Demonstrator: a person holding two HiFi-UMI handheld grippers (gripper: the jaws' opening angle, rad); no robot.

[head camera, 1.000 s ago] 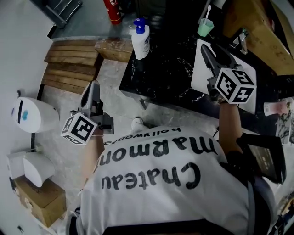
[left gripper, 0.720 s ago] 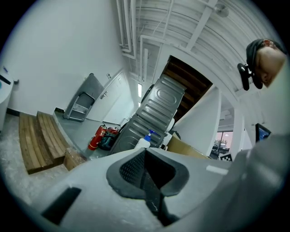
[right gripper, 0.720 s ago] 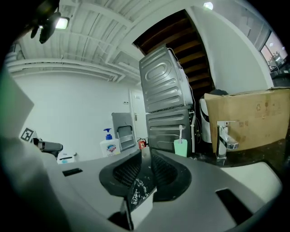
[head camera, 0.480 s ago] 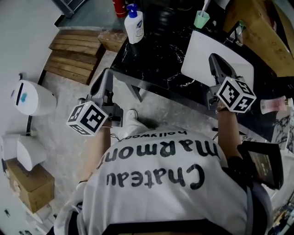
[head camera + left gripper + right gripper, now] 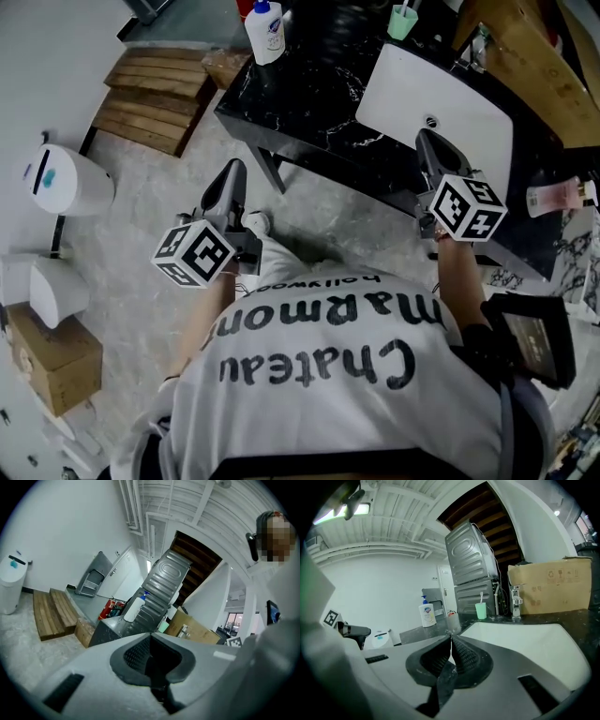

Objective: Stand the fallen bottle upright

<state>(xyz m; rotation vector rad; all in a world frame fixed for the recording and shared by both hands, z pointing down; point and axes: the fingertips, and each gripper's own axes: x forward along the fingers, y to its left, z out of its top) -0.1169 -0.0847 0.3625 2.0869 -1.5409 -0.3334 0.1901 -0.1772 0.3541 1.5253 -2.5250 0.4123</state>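
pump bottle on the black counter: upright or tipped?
Upright. The pump bottle stands on its base on the black counter, with the pump head on top. The head view shows it vertical too.

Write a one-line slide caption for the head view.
Left gripper shut and right gripper, just closed empty, held near a black counter bearing an upright pump bottle and sink.
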